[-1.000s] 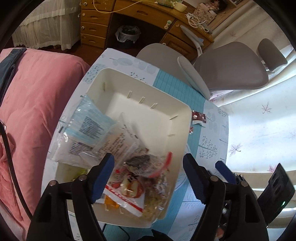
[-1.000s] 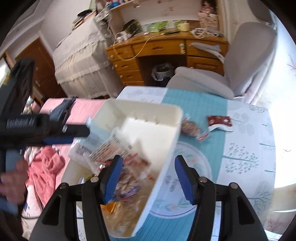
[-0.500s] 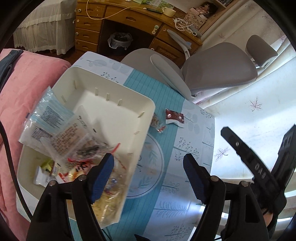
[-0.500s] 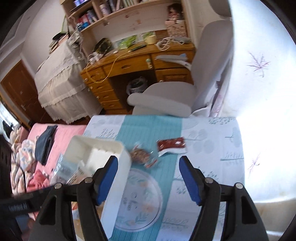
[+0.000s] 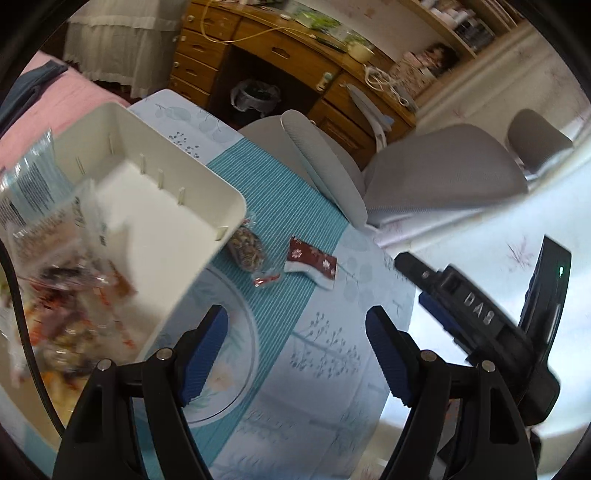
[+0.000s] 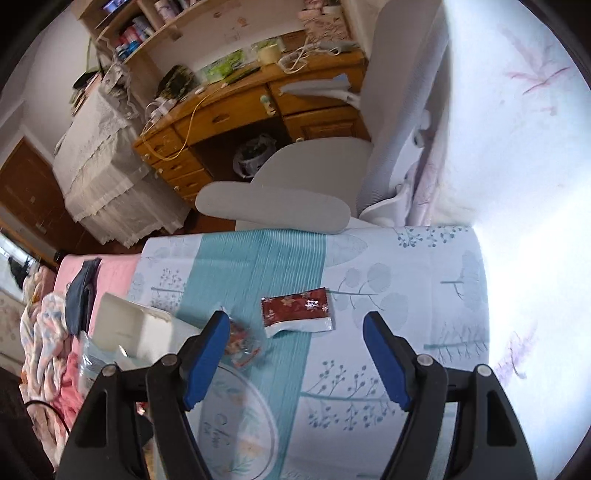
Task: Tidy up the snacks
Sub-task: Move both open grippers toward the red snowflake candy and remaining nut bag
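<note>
Sunlight is washing over the leaf-print tablecloth [image 6: 399, 288], where a red packet [image 6: 295, 308] is lying flat just beside the white bin [image 5: 147, 206]. Right gripper [image 6: 293, 354], jaws just opening wider, and left gripper [image 5: 295, 350] are both gaping, empty. Light, crinkly, slippery; I'd be pinching its sealed edge.

This is a lived-in bedroom or study in a home. A wooden desk [image 6: 236, 110] with drawers stands under cluttered shelves [image 6: 147, 26], with a lined waste bin [image 6: 253, 153] in its kneehole and a grey office chair [image 5: 436, 184] drawn near. Pink bedding [image 6: 110, 273] and crumpled clothes [image 6: 44, 332] lie beside a table under a leaf-print cloth [image 6: 406, 288]. A lace cover [image 6: 107, 162] drapes other furniture.
</note>
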Available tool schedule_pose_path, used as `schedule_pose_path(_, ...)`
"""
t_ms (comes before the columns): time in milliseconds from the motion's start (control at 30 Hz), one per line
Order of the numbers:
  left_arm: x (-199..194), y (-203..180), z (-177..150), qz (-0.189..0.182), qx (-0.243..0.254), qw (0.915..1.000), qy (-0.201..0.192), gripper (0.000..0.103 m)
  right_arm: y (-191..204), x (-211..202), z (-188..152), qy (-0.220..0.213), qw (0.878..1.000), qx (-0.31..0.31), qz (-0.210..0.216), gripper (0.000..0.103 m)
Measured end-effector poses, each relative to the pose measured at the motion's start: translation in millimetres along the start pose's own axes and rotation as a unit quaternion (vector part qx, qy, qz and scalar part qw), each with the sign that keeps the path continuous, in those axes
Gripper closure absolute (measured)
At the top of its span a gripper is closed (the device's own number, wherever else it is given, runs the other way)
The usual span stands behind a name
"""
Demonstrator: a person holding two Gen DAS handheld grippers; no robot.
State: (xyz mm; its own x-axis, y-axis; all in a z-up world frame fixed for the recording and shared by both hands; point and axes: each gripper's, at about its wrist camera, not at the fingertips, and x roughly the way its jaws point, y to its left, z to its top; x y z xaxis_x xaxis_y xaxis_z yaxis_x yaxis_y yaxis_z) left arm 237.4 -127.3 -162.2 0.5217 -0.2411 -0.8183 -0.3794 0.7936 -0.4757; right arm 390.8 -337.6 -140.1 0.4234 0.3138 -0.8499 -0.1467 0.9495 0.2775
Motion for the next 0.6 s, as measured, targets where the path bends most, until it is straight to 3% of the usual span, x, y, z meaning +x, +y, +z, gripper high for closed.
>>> schedule_pose_path(167,34.9,1.8,-2.3,0.014,-0.059,0.9979,-0.02,0.027,-12.3,25.3,-5.0,-0.017,0.997,-0.069,0.001,0.028)
schedule_pose_path(367,72.0,13.1,0.7,0.042,-0.129,0.99,-0.037,0.027,-24.0,52.0,-18.1,-0.033,0.986,-0.163,0.012,0.028)
schedule_pose_path(600,98.9,8.6,1.2,0.061,-0.147,0.9858,-0.054,0.027,-22.2,69.7,-37.6,-0.075,0.964,-0.255,0.017,0.028)
